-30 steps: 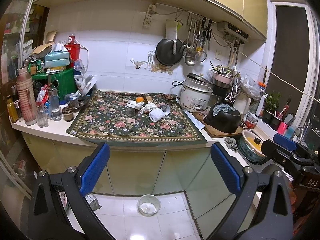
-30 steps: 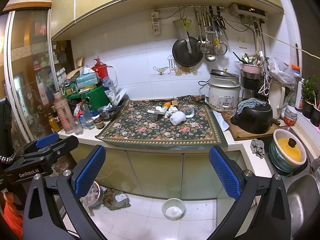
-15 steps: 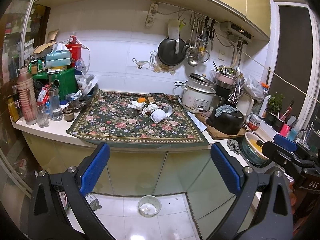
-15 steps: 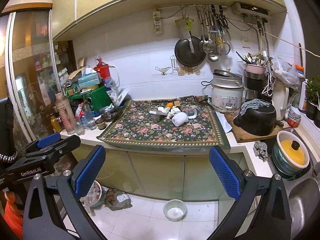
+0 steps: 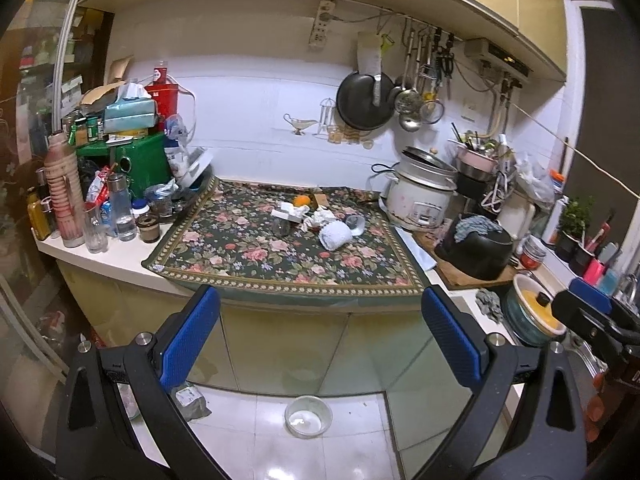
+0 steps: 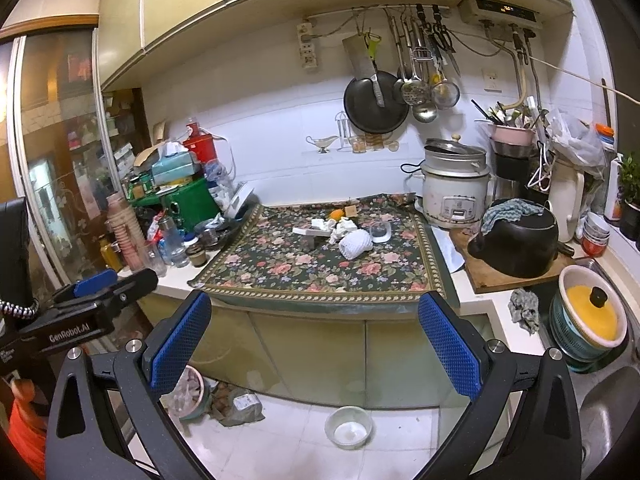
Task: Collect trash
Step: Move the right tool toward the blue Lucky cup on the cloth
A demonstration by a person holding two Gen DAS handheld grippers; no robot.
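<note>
Currently: left gripper [image 5: 320,332] wide, empty | right gripper [image 6: 314,338] wide, empty | crumpled paper [image 5: 335,235] mid-frame on floral cloth [image 5: 256,256]

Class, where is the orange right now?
In both views the orange sits at the back of the floral cloth, behind the crumpled paper.

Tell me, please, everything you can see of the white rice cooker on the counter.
The rice cooker is a squat white cylinder, scuffed and dingy, with a small control panel low on its front. Its metal lid with a pale knob sits tilted, not seated flat. It stands upright at the back right of the floral cloth, whose bunched far edge meets its base. A black cord loops out from its left side. A black pot stands near, to its right.
</note>
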